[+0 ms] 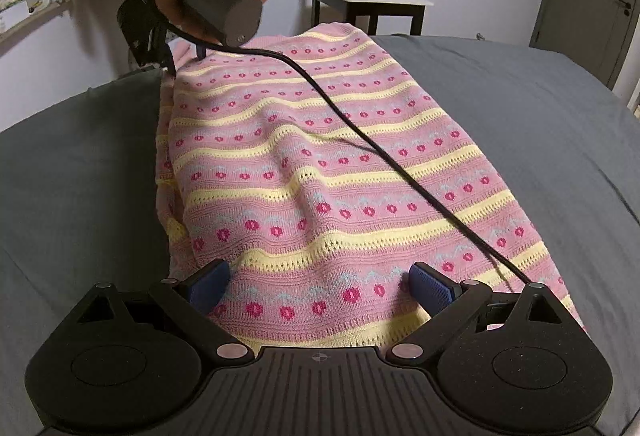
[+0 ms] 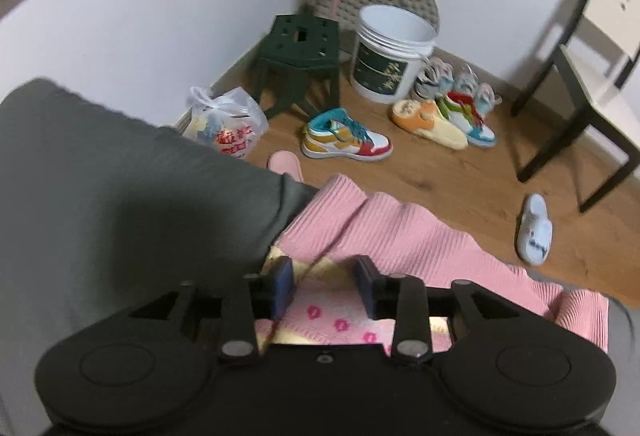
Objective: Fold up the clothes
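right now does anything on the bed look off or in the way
Yes: a black cable trails diagonally across the pink patterned sweater, from the right gripper at the far end to the near edge. It could snag in a fold. The sweater is also rumpled along its left edge.

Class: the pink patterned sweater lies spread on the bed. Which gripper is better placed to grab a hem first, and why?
Probably the right gripper: its open jaws straddle the sweater's ribbed hem at the bed edge. The left gripper gapes wide over flat mid-fabric.
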